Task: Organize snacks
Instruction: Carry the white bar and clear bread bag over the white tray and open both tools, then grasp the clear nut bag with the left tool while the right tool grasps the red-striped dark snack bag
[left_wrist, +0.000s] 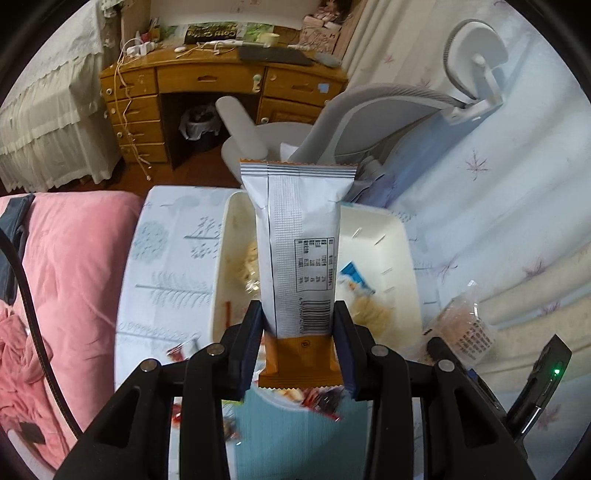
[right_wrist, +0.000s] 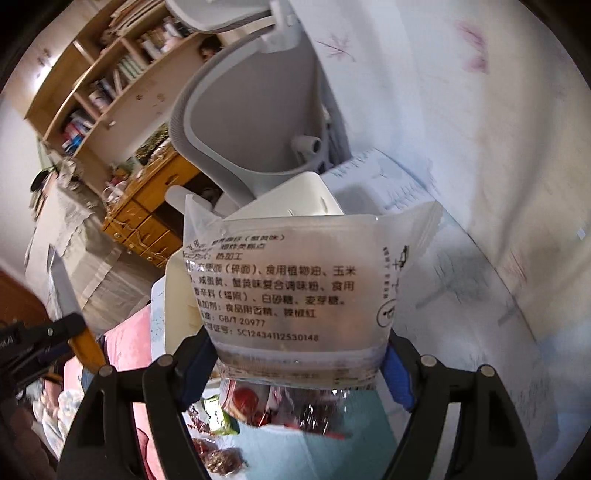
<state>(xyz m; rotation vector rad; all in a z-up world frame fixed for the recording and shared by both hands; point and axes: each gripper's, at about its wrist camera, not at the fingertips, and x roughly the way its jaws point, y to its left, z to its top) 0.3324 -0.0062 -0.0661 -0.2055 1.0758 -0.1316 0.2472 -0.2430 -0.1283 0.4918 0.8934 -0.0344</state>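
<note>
Standing upright between the jaws of the left gripper (left_wrist: 300, 345), a long white snack bar wrapper (left_wrist: 299, 243) with an orange lower end is pinched at that end, its barcode just above the pads and its crimped top edge well beyond them. Past the jaws and behind the wrapper lies a white bin (left_wrist: 384, 236) with a few blurred snack packets inside, resting on a pale patterned cloth (left_wrist: 166, 258); a pink quilt (left_wrist: 74, 258) lies to the left of the jaws, and a wooden desk (left_wrist: 221, 81) and a grey office chair (left_wrist: 369, 122) stand far ahead. The right gripper (right_wrist: 301, 363) has its jaws set wide, closed on the lower edge of a translucent snack pouch (right_wrist: 295, 280) printed with black text, which rises above the jaws. Below those jaws lie blurred red and green snack packets (right_wrist: 251, 406) on a teal surface (right_wrist: 332, 454). The left gripper's orange-ended bar shows at the left edge of the right wrist view.
</note>
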